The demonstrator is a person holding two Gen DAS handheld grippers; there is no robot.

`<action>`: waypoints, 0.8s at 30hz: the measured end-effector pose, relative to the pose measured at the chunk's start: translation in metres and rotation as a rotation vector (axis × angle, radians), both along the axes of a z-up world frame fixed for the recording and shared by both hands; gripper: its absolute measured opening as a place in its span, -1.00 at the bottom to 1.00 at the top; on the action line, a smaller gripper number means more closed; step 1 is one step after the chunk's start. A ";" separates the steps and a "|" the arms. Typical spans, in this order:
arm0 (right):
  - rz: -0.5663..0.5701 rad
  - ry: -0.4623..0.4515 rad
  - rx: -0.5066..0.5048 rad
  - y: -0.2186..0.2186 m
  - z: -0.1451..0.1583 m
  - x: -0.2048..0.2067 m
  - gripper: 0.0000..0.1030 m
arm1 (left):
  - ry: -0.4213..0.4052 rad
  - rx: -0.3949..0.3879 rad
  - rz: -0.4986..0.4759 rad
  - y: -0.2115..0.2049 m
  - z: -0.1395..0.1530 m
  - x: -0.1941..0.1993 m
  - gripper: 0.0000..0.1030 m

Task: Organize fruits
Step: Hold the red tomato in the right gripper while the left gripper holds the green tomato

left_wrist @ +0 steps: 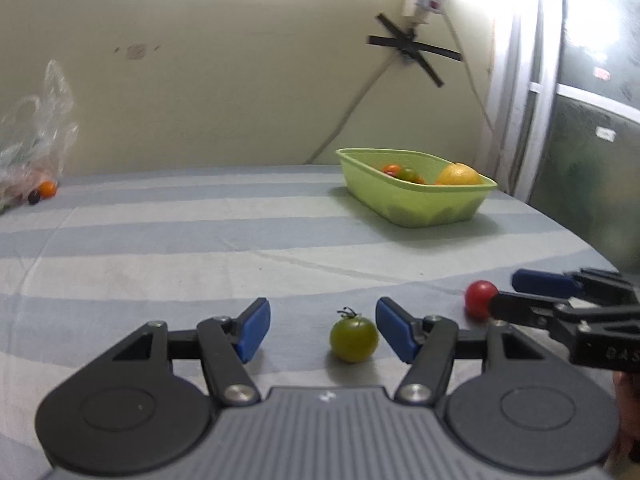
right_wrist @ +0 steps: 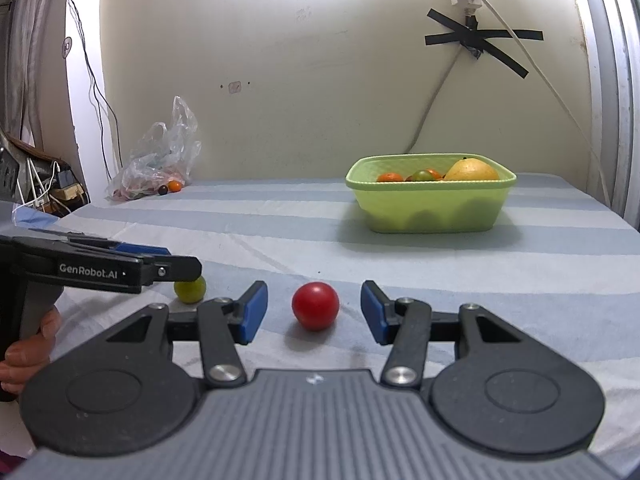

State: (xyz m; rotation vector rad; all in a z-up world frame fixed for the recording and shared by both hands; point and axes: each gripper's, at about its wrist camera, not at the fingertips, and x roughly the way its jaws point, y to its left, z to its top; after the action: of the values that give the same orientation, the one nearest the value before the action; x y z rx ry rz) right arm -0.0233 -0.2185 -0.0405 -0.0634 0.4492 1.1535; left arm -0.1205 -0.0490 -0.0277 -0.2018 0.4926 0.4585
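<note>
My left tool [left_wrist: 323, 330] stands apart around the green tomato [left_wrist: 354, 339] on the striped sheet [left_wrist: 200, 256]. My right tool [right_wrist: 314, 312] stands apart around the red tomato [right_wrist: 315, 306]. The green basket [right_wrist: 430, 204] holds fruit further back

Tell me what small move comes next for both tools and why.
Probably close both: the left tool stands open around the green tomato, the right tool open around the red tomato, both fruits on the striped cloth, outside the green basket.
</note>
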 end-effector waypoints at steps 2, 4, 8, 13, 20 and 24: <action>0.011 -0.003 -0.008 0.002 0.000 -0.001 0.05 | 0.008 0.028 -0.021 -0.006 0.000 0.002 0.16; 0.023 -0.002 -0.020 0.004 0.000 0.000 0.05 | 0.021 0.053 -0.043 -0.012 -0.001 0.004 0.16; 0.036 0.009 -0.040 0.008 -0.001 0.002 0.05 | 0.048 0.074 -0.067 -0.018 -0.003 0.009 0.16; 0.042 0.012 -0.052 0.008 -0.001 0.002 0.05 | 0.061 0.078 -0.087 -0.021 -0.005 0.010 0.15; 0.036 0.012 -0.069 0.011 -0.001 0.001 0.05 | 0.079 0.069 -0.097 -0.022 -0.006 0.012 0.12; 0.028 0.026 -0.081 0.012 -0.002 0.003 0.05 | 0.082 0.047 -0.096 -0.019 -0.006 0.014 0.02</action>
State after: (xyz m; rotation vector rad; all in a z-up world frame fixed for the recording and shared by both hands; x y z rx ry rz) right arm -0.0199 -0.2065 -0.0430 -0.1251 0.5192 1.1643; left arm -0.1067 -0.0682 -0.0334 -0.1134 0.5688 0.3850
